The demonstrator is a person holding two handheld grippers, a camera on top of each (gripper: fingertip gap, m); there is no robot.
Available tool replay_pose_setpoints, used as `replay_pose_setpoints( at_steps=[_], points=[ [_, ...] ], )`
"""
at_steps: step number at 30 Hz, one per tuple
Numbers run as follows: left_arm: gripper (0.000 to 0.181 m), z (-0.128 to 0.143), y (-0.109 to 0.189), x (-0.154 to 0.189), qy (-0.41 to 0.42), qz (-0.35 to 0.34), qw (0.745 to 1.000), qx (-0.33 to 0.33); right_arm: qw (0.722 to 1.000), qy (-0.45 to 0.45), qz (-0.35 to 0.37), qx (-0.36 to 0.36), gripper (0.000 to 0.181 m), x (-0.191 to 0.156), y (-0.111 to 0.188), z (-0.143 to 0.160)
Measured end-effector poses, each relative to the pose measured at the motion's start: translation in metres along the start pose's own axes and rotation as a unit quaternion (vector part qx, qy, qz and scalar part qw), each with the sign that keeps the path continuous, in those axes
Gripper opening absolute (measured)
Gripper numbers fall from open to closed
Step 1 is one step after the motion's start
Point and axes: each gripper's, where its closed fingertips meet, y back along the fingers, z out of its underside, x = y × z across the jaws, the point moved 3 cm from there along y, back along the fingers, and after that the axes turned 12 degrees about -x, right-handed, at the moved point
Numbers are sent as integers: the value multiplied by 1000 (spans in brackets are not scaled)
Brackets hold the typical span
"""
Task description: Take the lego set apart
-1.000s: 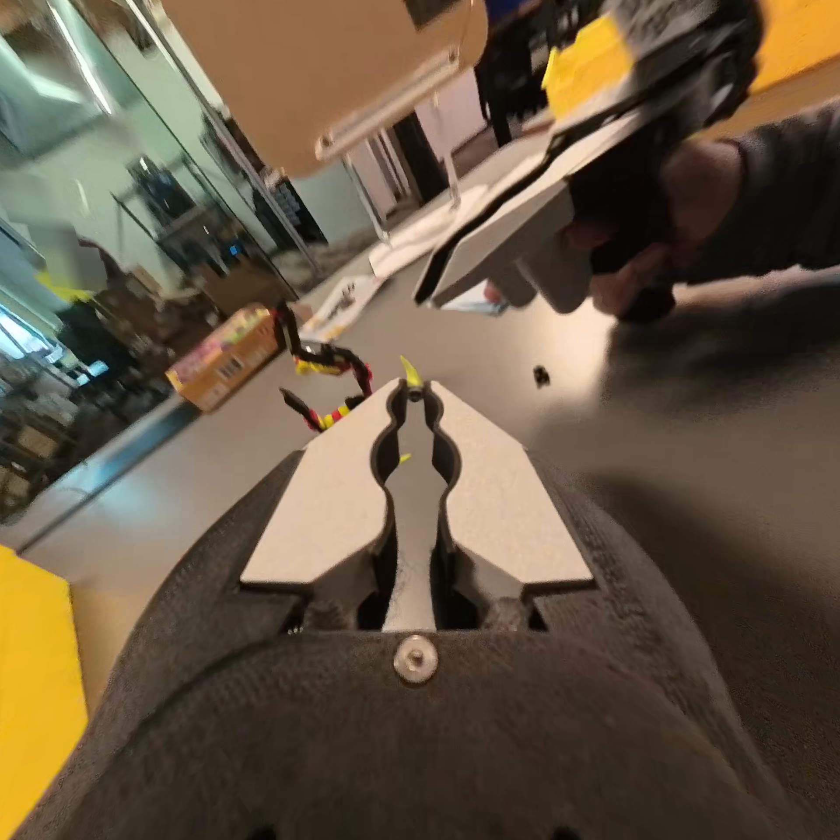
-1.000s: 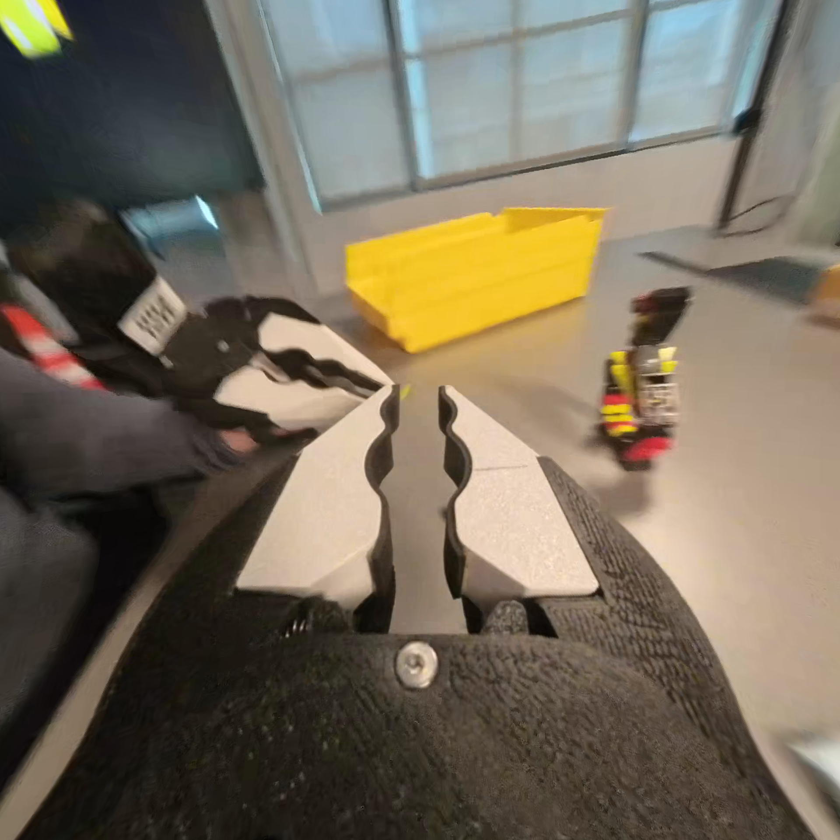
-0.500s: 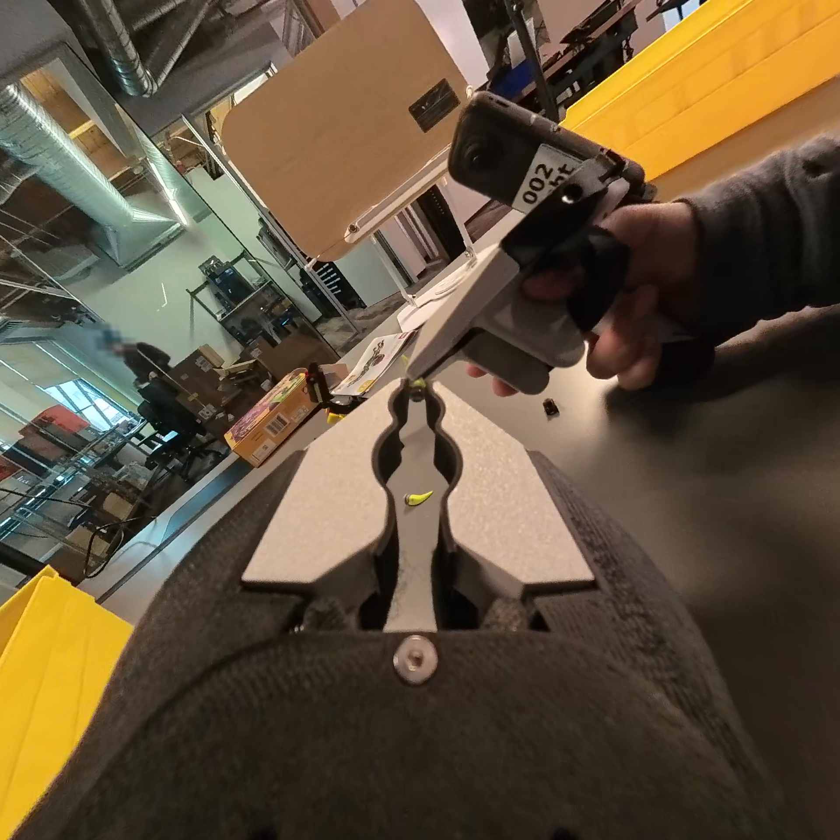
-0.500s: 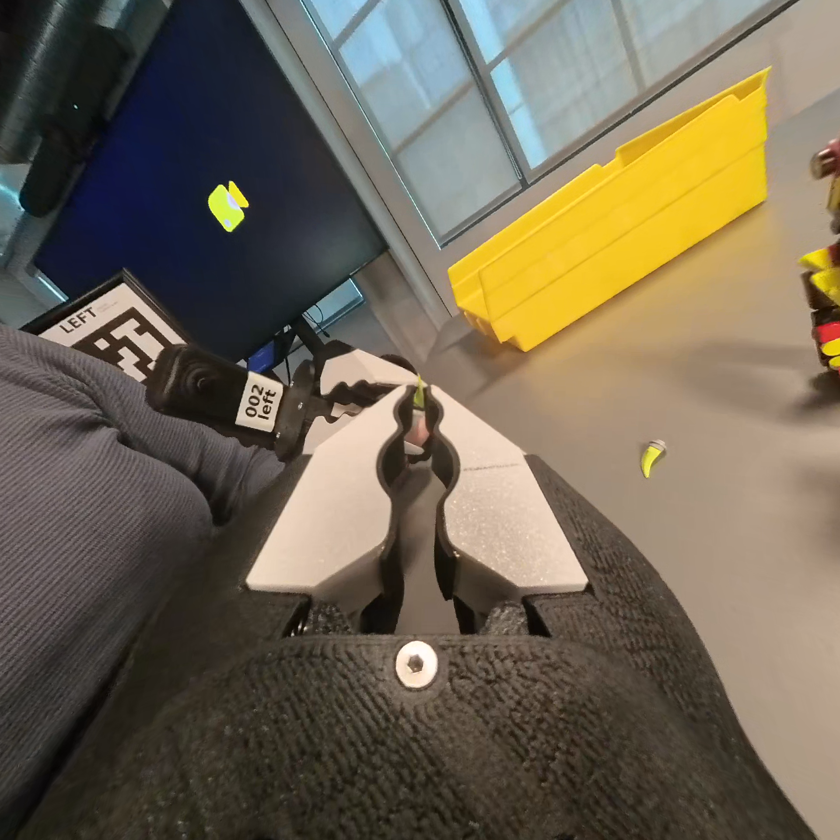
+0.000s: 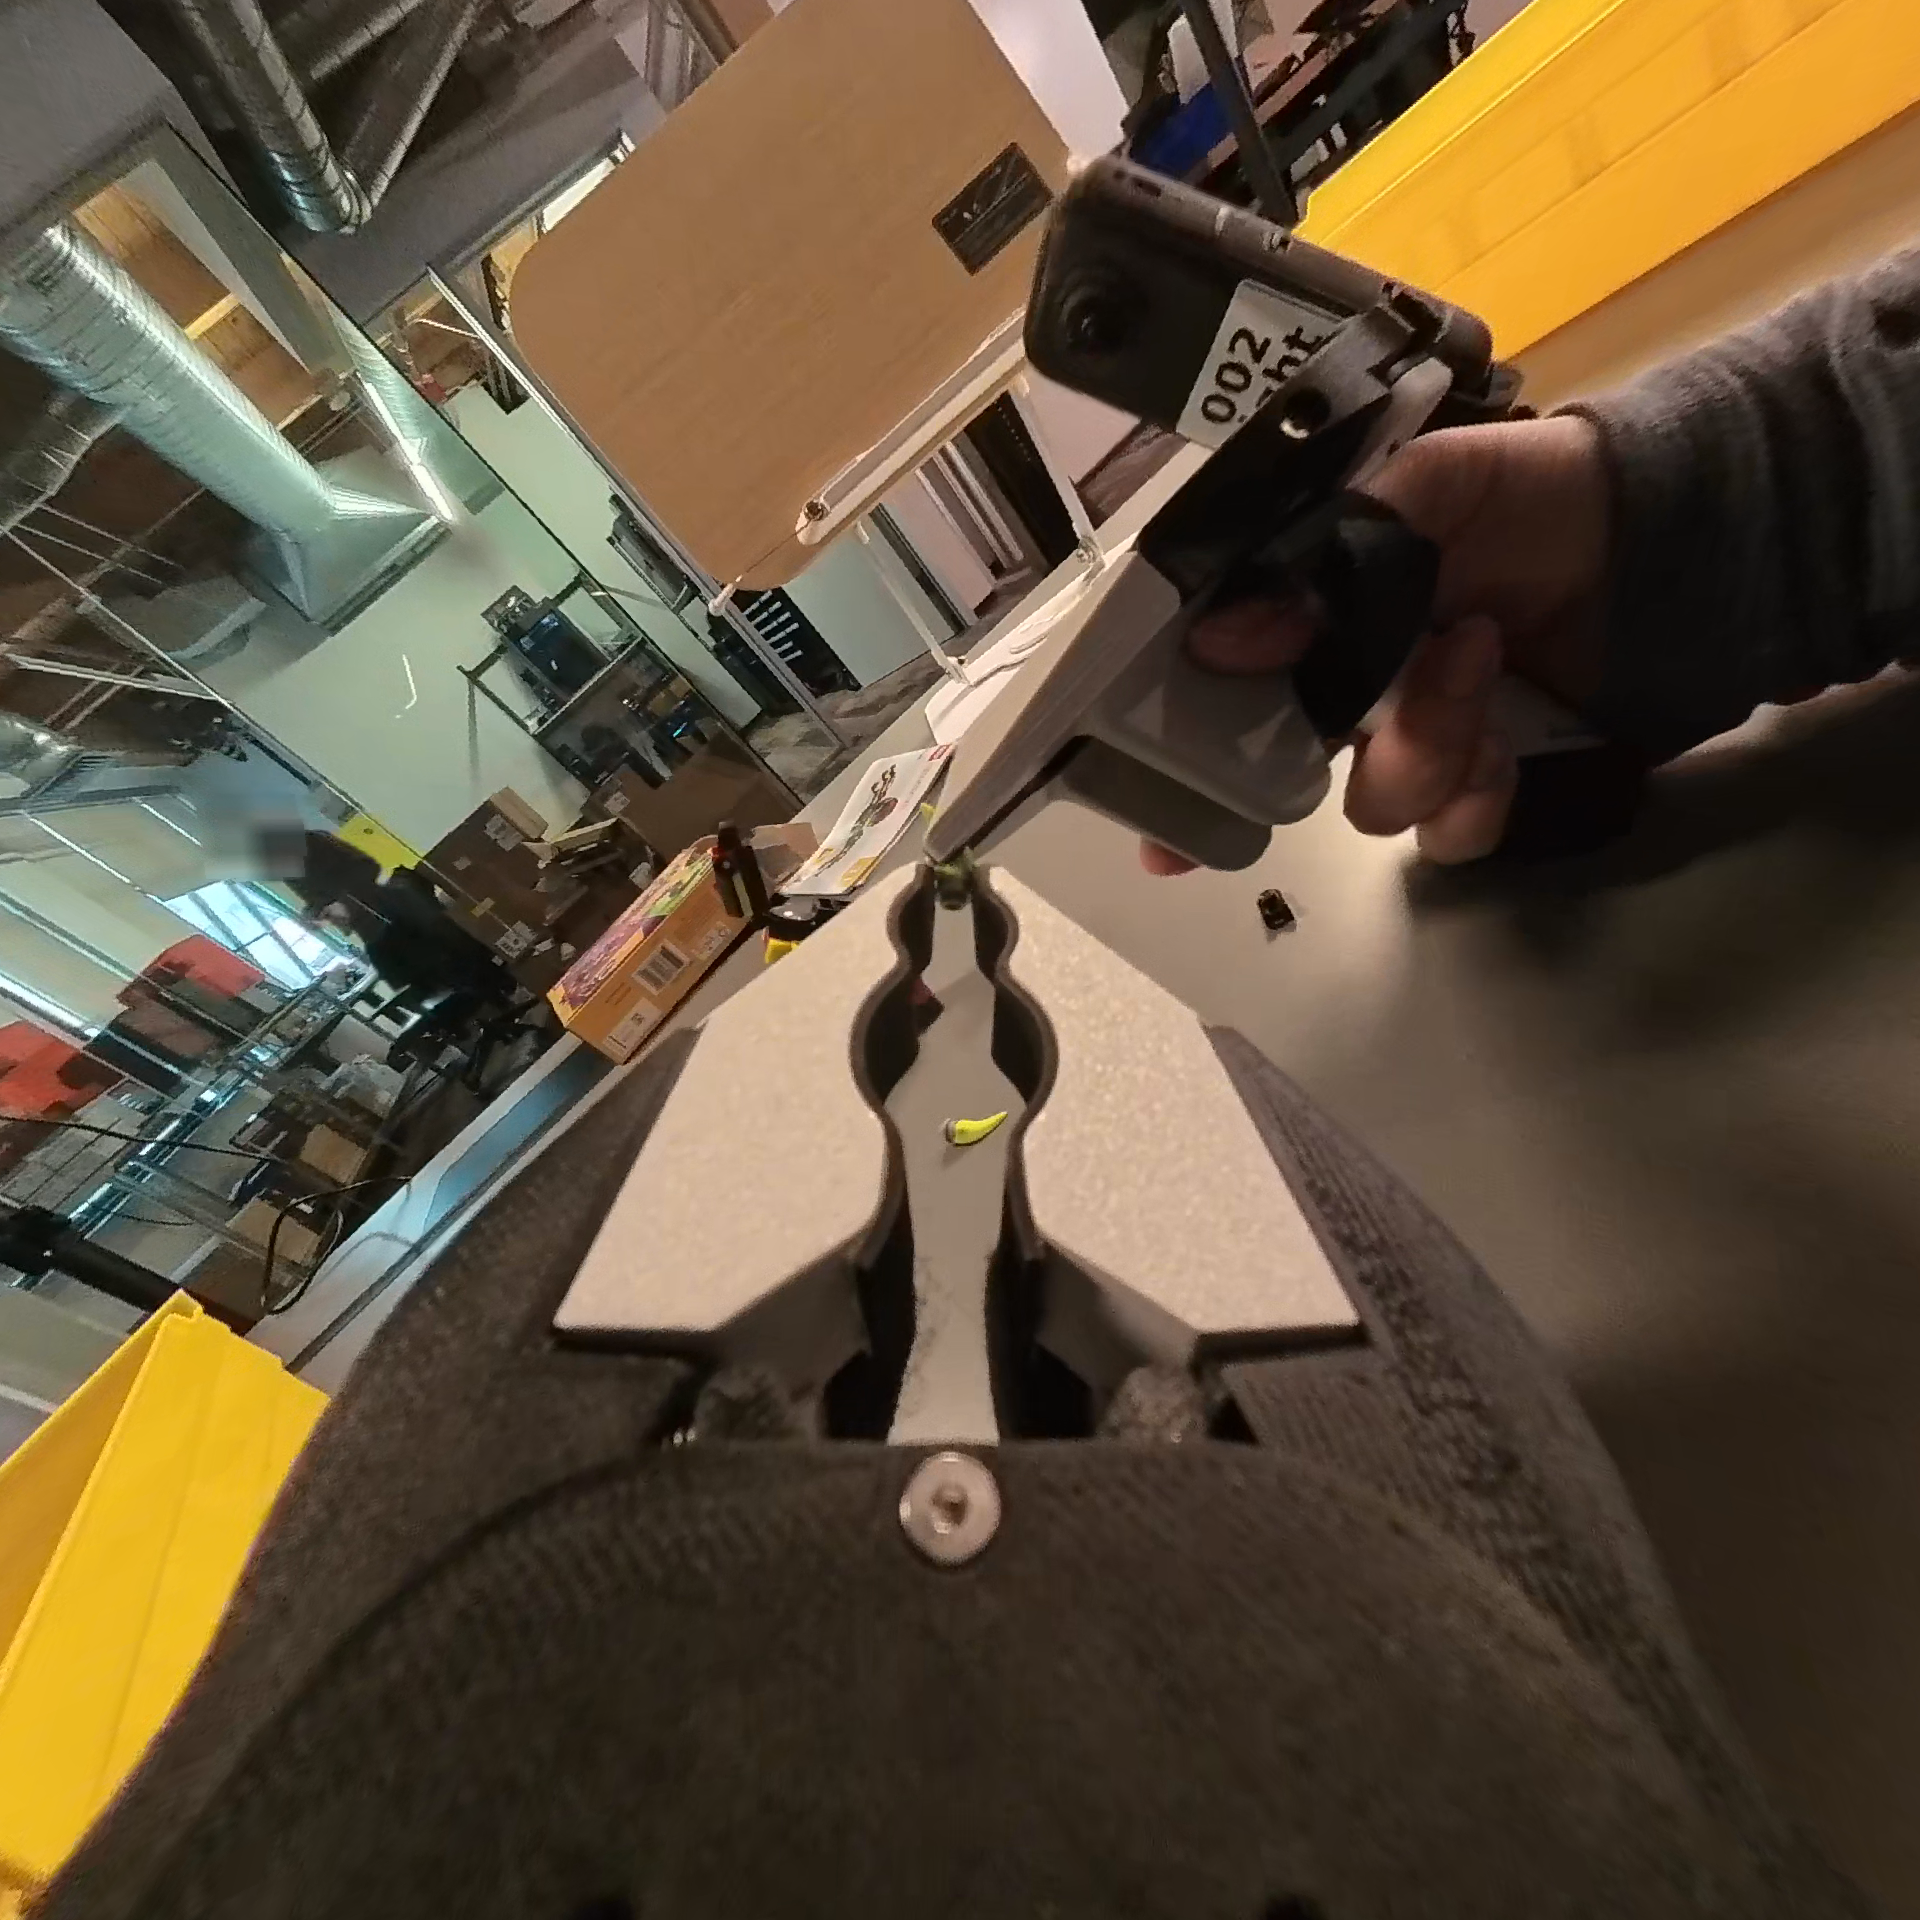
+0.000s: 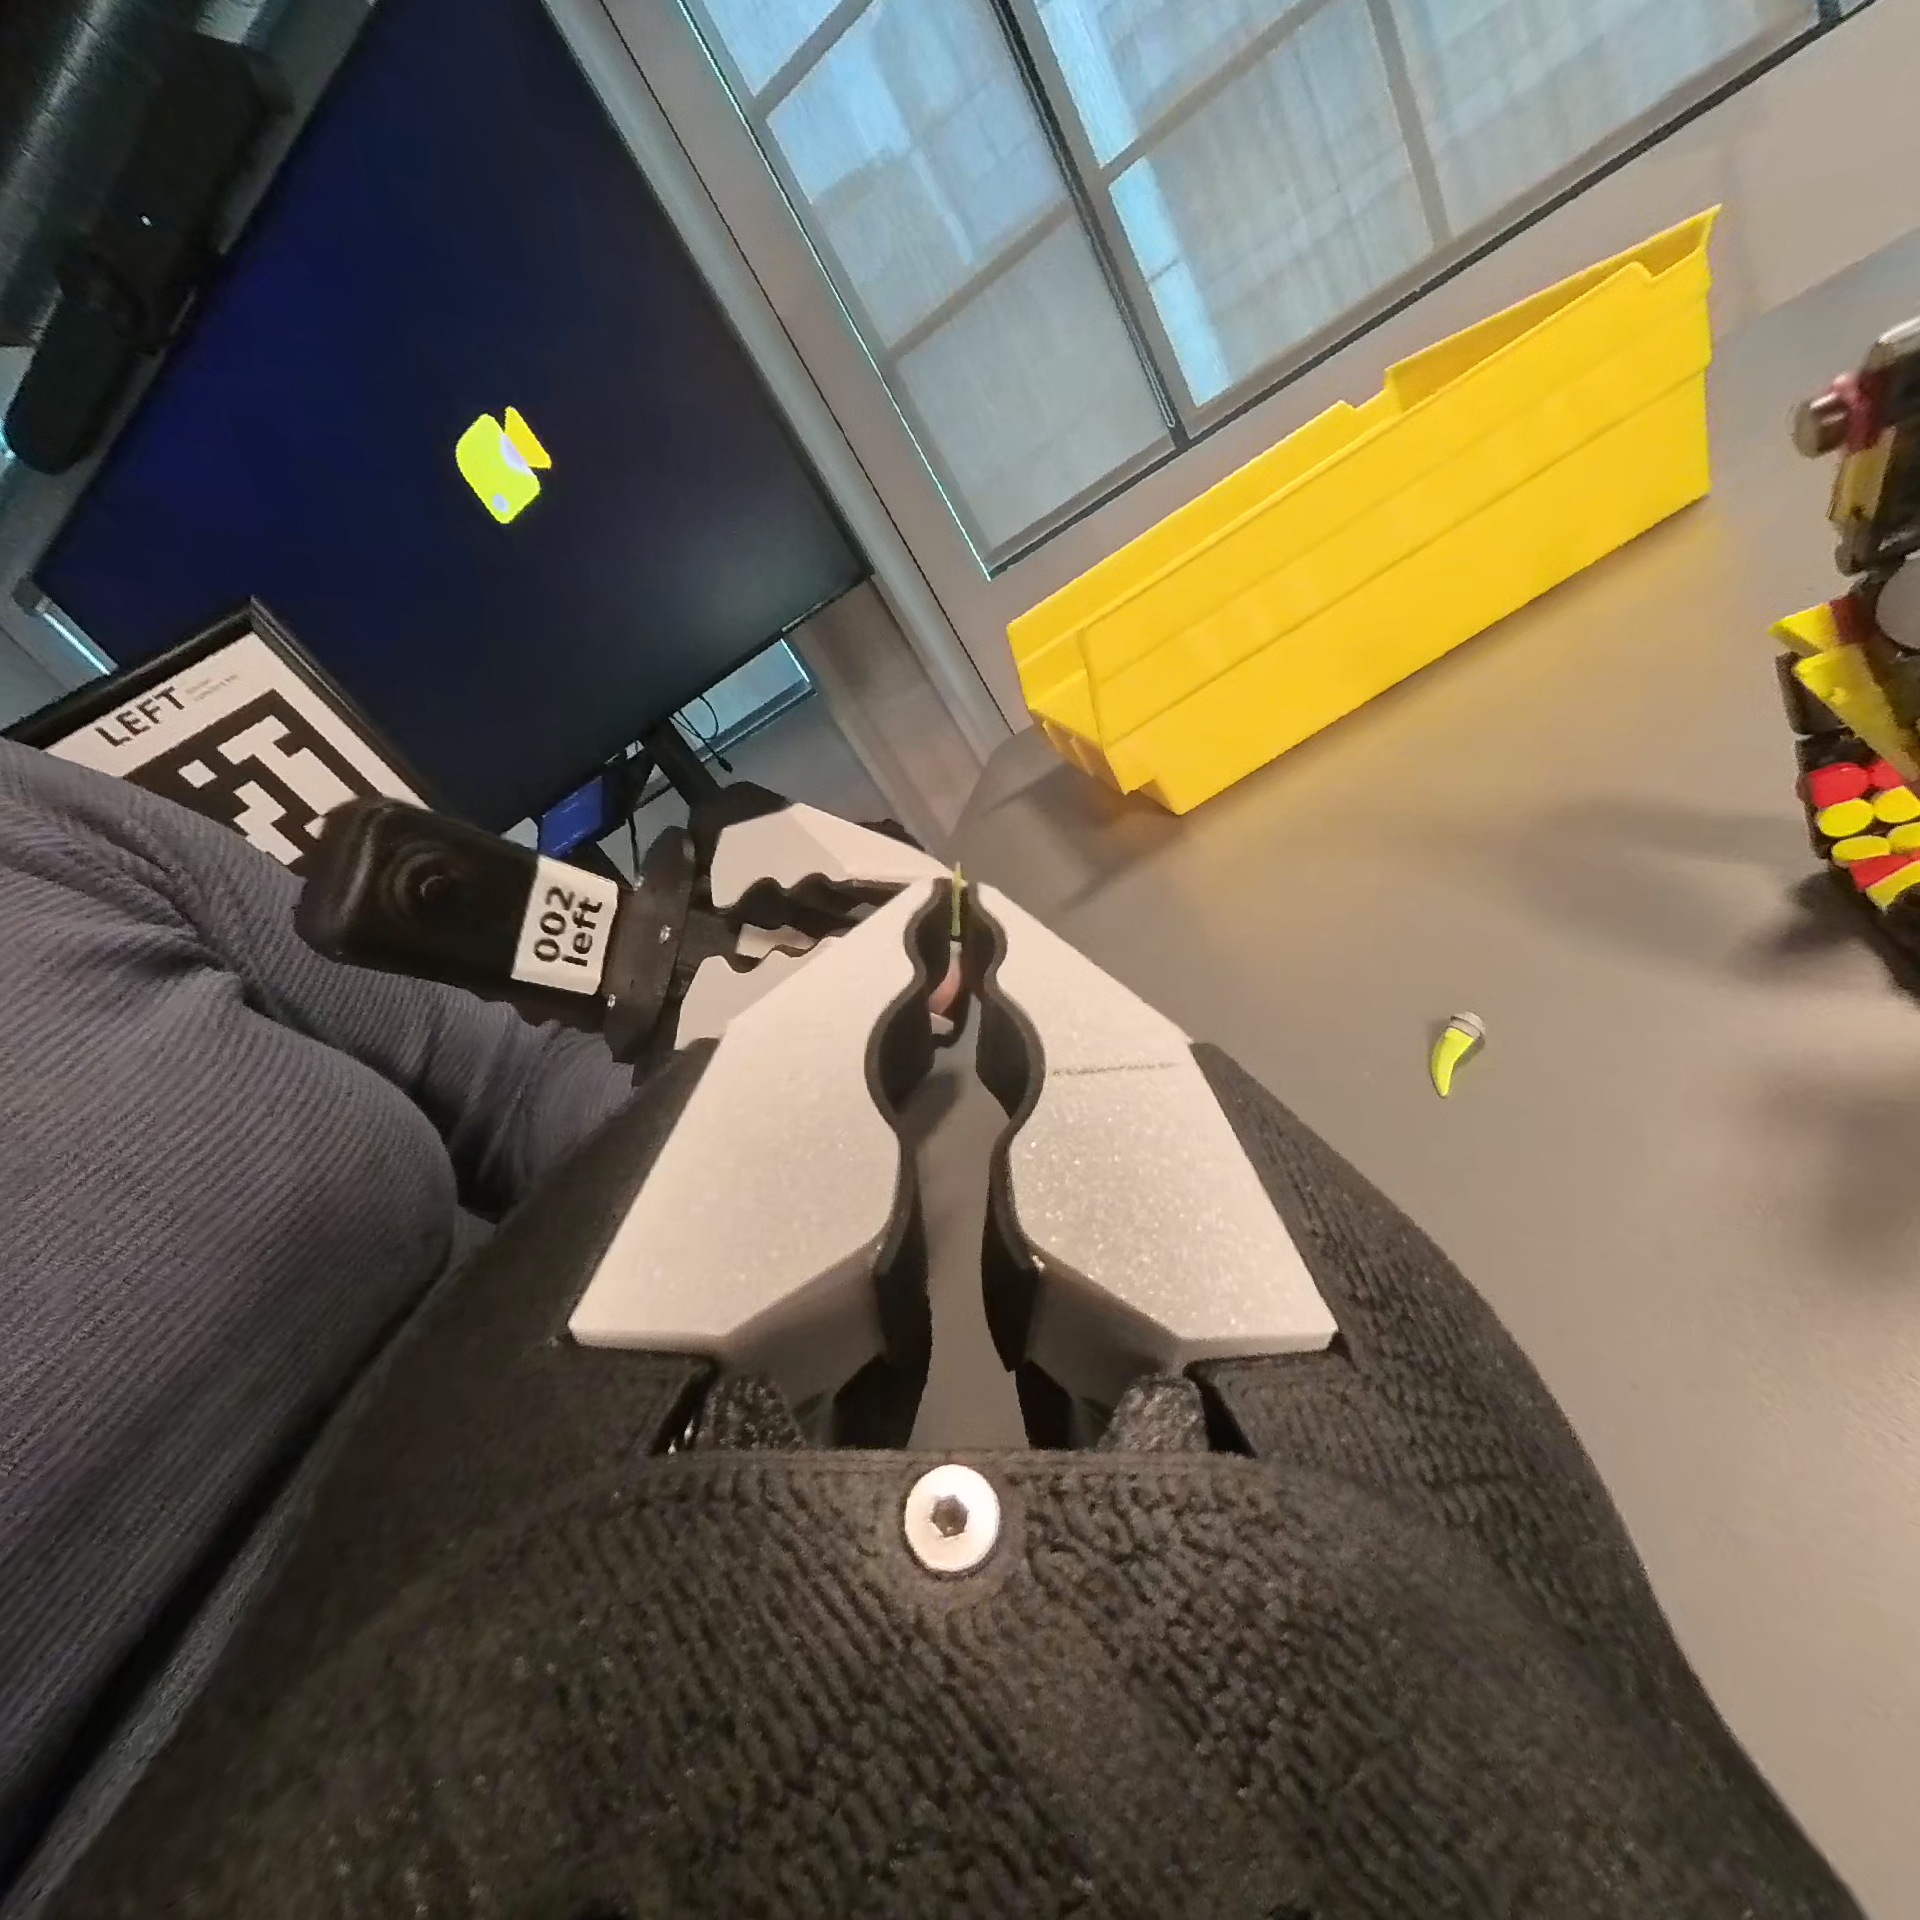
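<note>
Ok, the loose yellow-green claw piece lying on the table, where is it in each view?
Left wrist view: the loose claw piece shows low between the left gripper's fingers, on the grey table.
Right wrist view: it lies right of the right gripper.
Shared landmark: the tiny green piece both tips pinch.

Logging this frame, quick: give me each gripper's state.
Left gripper: closed, fingers pinching a small yellow-green lego piece.
Right gripper: closed on the same small piece, tip to tip with the left.
</note>
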Motion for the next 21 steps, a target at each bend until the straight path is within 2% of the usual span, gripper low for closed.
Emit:
replay_pose_setpoints(
  at_steps=[1, 2, 4, 6, 10, 13, 15, 18, 19, 21],
  points=[
    [6, 0, 0, 0, -3, -4, 1000, -2, 1000, 2, 7, 4, 0, 1, 1, -1],
    [6, 4, 1, -5, -4, -23, 1000, -13, 998, -7, 17, 52, 0, 5, 14, -12],
    [5, 14, 10, -18, 22, -36, 999, -17, 987, -22, 33, 158, 0, 14, 64, -37],
    [5, 15, 13, -19, 60, -11, 998, -12, 986, 0, 80, 144, 0, 20, 83, -33],
    [5, 13, 5, -13, 36, -16, 999, -19, 988, -16, 80, 129, 0, 27, 75, -26],
    [5, 12, 11, -23, 38, -37, 999, -6, 988, -17, 90, 124, 0, 30, 76, -23],
    [5, 12, 23, -49, 52, -84, 995, 4, 987, -20, 91, 129, 0, 31, 79, -24],
    [5, 19, 53, -117, 109, -183, 977, -1, 988, -15, 98, 119, 0, 32, 76, -22],
    [5, 29, 63, -145, 131, -224, 966, -24, 988, -12, 100, 113, 0, 32, 74, -21],
    [6, 66, 73, -194, 158, -280, 937, -134, 989, -8, 104, 101, 0, 32, 70, -19]
  ],
)
